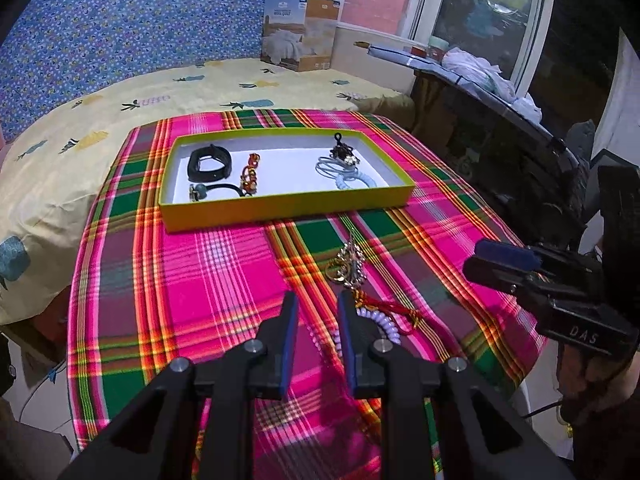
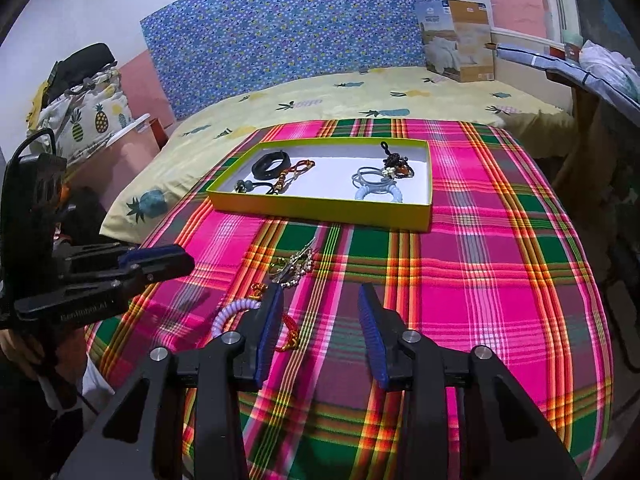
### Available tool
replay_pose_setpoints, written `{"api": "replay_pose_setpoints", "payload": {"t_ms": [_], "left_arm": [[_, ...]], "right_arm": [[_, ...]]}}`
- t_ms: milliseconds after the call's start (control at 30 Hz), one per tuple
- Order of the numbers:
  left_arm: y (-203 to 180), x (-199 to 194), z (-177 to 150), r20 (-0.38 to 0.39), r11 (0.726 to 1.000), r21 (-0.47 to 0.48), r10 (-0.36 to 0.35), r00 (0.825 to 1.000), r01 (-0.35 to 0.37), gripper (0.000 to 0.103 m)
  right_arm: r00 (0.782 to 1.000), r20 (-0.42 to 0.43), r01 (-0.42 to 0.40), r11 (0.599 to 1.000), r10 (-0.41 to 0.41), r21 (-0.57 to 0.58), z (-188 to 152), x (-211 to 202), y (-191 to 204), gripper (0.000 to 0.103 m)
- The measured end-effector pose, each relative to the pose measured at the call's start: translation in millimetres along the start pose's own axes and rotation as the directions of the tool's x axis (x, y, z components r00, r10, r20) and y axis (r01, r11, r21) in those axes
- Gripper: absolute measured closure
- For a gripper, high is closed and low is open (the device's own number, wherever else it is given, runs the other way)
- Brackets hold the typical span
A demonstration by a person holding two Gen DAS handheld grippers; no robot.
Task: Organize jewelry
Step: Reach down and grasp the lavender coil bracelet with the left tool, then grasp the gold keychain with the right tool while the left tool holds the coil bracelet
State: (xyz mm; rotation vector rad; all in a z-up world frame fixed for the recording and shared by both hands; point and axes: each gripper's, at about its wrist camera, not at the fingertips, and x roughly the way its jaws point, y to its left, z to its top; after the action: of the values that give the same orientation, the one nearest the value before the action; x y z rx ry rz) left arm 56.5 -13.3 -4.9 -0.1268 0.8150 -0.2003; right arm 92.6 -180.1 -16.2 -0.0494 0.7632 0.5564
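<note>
A yellow-green tray [image 1: 288, 205] [image 2: 320, 211] sits at the far side of the plaid cloth. In it lie a black band [image 1: 210, 162], a red beaded cord [image 1: 250, 176], grey hair ties [image 1: 340, 165] and a pale blue coil [image 2: 378, 194]. In front of the tray, on the cloth, are a metal chain [image 1: 351, 264] [image 2: 294, 268], a lilac coil [image 1: 385, 328] [image 2: 232, 312] and a red cord [image 1: 400, 309] [image 2: 290, 336]. My left gripper [image 1: 318, 300] [image 2: 176, 258] is open low over the lilac coil, which runs under its right-hand finger. My right gripper [image 2: 320, 294] [image 1: 474, 260] is open just right of these pieces, with only cloth between its fingers.
The plaid-covered table [image 2: 500, 280] butts against a bed with a yellow pineapple sheet [image 1: 120, 92] and a blue headboard. A cardboard box [image 1: 304, 36] stands on the bed. A cluttered dark shelf [image 1: 500, 92] runs along the table's right side under a window.
</note>
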Motion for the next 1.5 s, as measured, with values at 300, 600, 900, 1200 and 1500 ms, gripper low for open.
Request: {"api": "replay_pose_setpoints", "payload": {"t_ms": [300, 600, 900, 1200, 1500], "left_arm": [[-9, 9, -15, -0.040, 1.000, 0.010, -0.013, 0.999, 0.013, 0.082], [-20, 30, -23, -0.098, 0.999, 0.037, -0.013, 0.995, 0.016, 0.082], [-31, 38, -29, -0.085, 0.990, 0.128, 0.077, 0.993, -0.066, 0.082], [-19, 32, -32, -0.071, 0.986, 0.118, 0.124, 0.990, -0.115, 0.093], [14, 22, -33, -0.063, 0.988, 0.025, 0.155, 0.986, -0.153, 0.093]], "right_arm": [[1.000, -0.013, -0.008, 1.000, 0.008, -0.006, -7, 1, 4, 0.067], [1.000, -0.025, -0.015, 1.000, 0.015, 0.002, -10, 6, 1, 0.067], [0.999, -0.040, -0.021, 1.000, 0.022, 0.009, -11, 12, -2, 0.067], [0.997, -0.063, -0.040, 0.999, 0.040, 0.003, -13, 21, 1, 0.067], [0.988, -0.127, -0.093, 0.992, 0.083, -0.080, -16, 47, 22, 0.067]]}}
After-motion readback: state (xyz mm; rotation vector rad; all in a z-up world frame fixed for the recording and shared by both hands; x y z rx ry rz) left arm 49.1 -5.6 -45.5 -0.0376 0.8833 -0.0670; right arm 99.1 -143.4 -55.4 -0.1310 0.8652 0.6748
